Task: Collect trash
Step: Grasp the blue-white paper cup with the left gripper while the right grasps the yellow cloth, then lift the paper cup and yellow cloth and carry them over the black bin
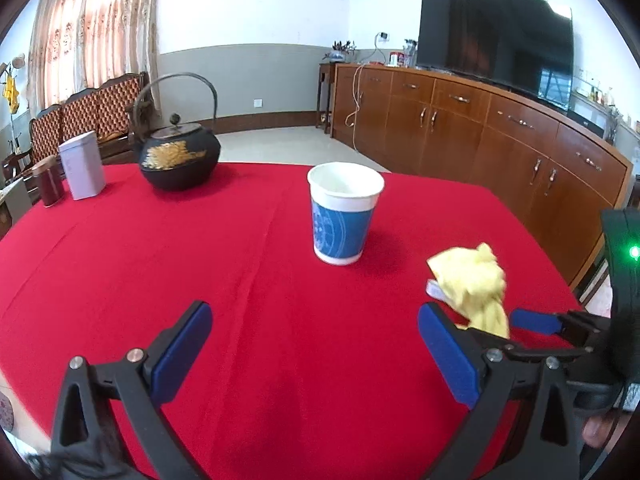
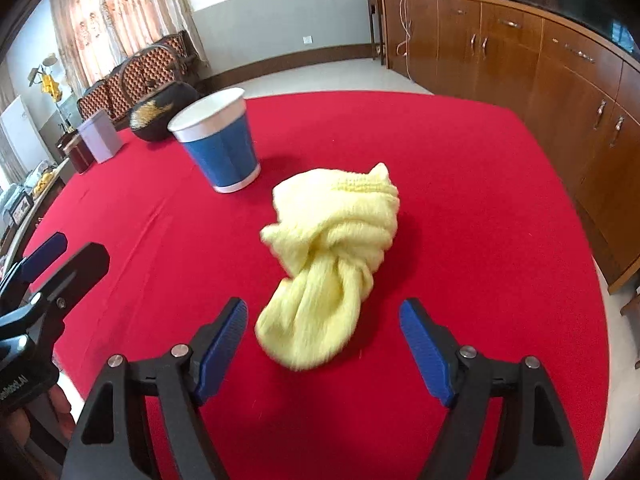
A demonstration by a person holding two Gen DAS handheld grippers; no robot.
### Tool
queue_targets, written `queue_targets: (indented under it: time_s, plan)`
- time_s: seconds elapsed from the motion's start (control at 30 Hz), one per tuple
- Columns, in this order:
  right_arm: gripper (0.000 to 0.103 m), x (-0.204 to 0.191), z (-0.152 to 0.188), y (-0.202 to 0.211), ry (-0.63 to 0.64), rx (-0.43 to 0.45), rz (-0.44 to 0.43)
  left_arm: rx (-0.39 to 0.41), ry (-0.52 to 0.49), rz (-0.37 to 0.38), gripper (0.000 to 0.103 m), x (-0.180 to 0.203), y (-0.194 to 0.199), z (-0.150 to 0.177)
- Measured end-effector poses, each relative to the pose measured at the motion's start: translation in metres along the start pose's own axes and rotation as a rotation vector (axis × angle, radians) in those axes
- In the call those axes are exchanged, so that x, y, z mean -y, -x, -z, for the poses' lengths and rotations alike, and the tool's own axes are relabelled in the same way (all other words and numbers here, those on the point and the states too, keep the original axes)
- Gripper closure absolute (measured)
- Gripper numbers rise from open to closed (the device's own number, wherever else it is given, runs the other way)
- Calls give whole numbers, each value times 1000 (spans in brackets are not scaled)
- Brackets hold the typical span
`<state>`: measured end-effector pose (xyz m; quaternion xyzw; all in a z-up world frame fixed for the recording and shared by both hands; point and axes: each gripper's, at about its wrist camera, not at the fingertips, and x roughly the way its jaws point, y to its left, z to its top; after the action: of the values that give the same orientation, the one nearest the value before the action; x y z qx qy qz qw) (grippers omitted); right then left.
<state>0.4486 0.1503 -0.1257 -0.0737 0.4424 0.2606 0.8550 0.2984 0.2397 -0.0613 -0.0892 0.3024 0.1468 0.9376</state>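
A crumpled wad of pale yellow paper tissue (image 2: 332, 264) lies on the red tablecloth (image 2: 460, 200), toward the near right part of the table. It looks feather-light and soft, bunched into loose folds with a twisted waist in the middle; it should squash under any pinch and will not slip much, though a shallow grab might only tear off a flap. The thick twisted middle seems the best place to take hold.

The right gripper (image 2: 322, 344) hovers just in front of it, blue pads spread wide with the near end of the wad sitting between them, nothing clamped. A paper cup (image 2: 218, 148) with a blue band stands upright a little beyond and to the left, apart from the wad, and looks empty; thin-walled, it would dent if squeezed hard.

The left gripper (image 1: 316, 352) is also spread wide and empty, held over bare cloth facing the cup. Farther back stand a black iron teapot (image 1: 180, 156), a white tin (image 1: 82, 172) and a dark red canister (image 1: 48, 182).
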Motion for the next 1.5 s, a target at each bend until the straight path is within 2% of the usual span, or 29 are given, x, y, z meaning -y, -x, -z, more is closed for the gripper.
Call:
queue_targets:
  time_s: [0.07,0.13,0.27,0.53,0.73,0.8,0.83,0.87,0.9,1.07,1.5]
  plan:
    - [50,3,-6,-8,-2,-13,-8,-18,-8,-2,0,3,-13,-5]
    - [60,7,-13,-13,0,-11,-8,-23,-6,-2,0,6,-23,-8]
    - [70,20,-30,-18,-5,8,2,-35,-1,-1,0,11,-40,-16]
    - [73,45,-69,-34,-39,40,-11,-38,22,-1,4,12,-72,-38]
    - [74,57,-79,-42,-49,39,-33,-67,38,26,10,17,-93,-50]
    - [75,58,-81,-45,-44,37,-32,-81,21,48,16,23,-98,-51]
    - [75,58,-83,-46,-39,37,-31,-86,11,51,23,25,-99,-51]
    - [77,58,-84,-47,-37,36,-31,-92,-6,55,36,30,-100,-51]
    - [78,58,-85,-47,-32,36,-29,-94,-17,60,43,33,-100,-51]
    - [79,57,-86,-44,-4,50,-18,-64,-57,61,45,42,-88,-46]
    - [80,43,-61,-5,-3,80,-36,-73,-104,42,45,41,-57,-31]
